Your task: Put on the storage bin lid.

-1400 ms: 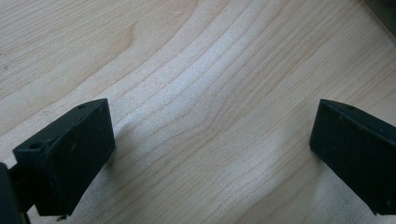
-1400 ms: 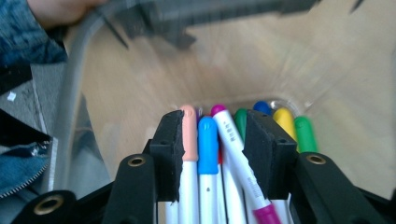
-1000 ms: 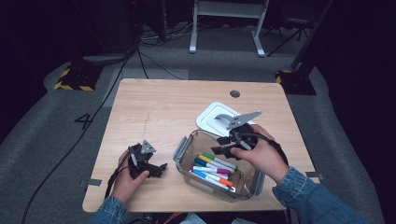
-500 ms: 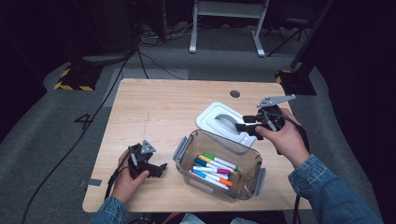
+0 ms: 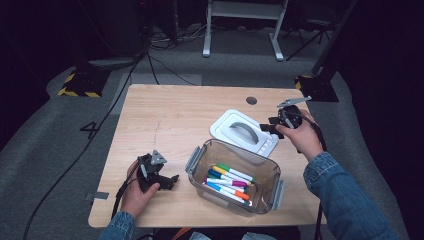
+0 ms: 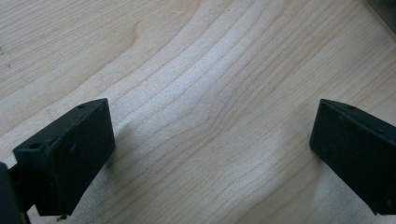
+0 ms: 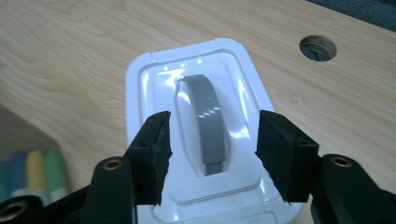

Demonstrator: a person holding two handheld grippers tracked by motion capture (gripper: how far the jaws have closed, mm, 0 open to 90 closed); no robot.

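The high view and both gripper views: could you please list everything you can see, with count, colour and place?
Table: one, light wood, centre.
Cable hole: one, dark, far right of the table.
Bin: one, clear, grey latches, near right, open.
Markers: several, mixed colours, inside the bin.
Lid: one, white, grey handle, flat beyond the bin.
Left gripper: black, open, near left.
Right gripper: black, open, at the lid.

We see a light wooden table (image 5: 165,115) on grey carpet (image 5: 50,135), a white metal frame (image 5: 240,25) at twelve o'clock, yellow-black striped bases (image 5: 77,85) around ten o'clock, and surroundings perhaps simply unlit.
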